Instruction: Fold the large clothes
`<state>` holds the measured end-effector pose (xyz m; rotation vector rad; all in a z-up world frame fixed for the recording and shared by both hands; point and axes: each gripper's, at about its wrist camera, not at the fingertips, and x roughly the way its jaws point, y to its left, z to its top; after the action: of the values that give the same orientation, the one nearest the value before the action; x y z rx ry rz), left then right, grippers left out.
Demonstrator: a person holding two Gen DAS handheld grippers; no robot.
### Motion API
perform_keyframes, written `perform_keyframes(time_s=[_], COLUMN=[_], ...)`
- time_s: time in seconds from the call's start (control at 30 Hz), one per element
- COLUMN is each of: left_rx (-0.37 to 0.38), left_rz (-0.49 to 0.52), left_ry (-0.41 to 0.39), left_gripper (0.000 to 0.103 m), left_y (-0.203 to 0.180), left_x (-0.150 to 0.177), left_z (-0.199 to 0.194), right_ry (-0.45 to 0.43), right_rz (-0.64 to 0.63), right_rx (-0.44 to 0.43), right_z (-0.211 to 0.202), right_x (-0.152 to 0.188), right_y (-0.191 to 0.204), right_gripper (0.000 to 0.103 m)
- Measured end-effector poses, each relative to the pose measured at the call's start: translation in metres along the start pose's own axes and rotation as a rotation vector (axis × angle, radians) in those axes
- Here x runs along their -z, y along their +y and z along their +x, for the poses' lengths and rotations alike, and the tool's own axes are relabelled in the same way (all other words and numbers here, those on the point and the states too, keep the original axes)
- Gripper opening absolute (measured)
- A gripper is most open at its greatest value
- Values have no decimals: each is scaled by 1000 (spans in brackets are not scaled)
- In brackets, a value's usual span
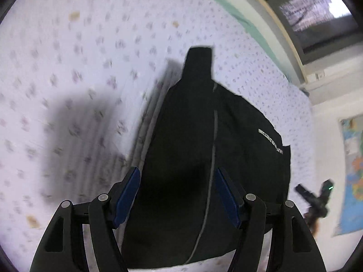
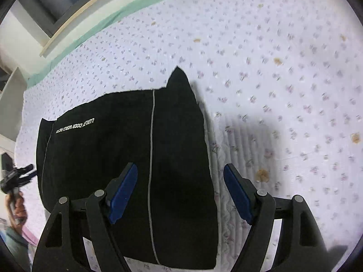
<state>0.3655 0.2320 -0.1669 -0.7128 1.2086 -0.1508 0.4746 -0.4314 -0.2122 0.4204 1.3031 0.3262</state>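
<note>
A black garment (image 1: 192, 149) with a thin grey stripe and white lettering lies folded on a white flowered bedspread (image 1: 68, 68). In the right wrist view the garment (image 2: 109, 149) fills the lower left. My left gripper (image 1: 177, 195) is open above the garment, its blue pads (image 1: 127, 197) apart, holding nothing. My right gripper (image 2: 180, 192) is open over the garment's right edge, empty. The left gripper also shows small in the right wrist view (image 2: 15, 179), held by a hand, and the right gripper shows in the left wrist view (image 1: 317, 199).
The bedspread (image 2: 283, 79) spreads far and right. A green sheet edge (image 2: 109, 15) and wooden bed frame (image 2: 74, 20) run along the far side. A window (image 1: 317, 15) and a wall map (image 1: 354, 176) lie beyond the bed.
</note>
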Motion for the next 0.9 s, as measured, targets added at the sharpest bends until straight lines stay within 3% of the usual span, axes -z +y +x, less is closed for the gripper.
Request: perform_keyframes(time_s=[0.23,0.37,0.57,0.67,0.77,0.9], left_rx=[83,81,125,164,244,312], left_rz=[-47,-42,-80,-94,-123,-145], left_ry=[90,113,129,137,154,171], left_gripper=[69,70,79,82,82,82], left_y=[8,4,7,8,10,4], left_x=[-1,-6,-9,-11,-12,-12], left_z=[47,68,85,93,99,118], right_ry=[80,136,181,207,236,224], right_rz=[82,150,208,160,96,103], right_rx=[-107,-206,-328,-399,-389,-429], right_z=[55,81,111,122,135,146], right_x=[4,4,3,3,2,-4], right_y=[-11,-24,-34,-20,-3,3], right_gripper=[81,81,94,95,96,94])
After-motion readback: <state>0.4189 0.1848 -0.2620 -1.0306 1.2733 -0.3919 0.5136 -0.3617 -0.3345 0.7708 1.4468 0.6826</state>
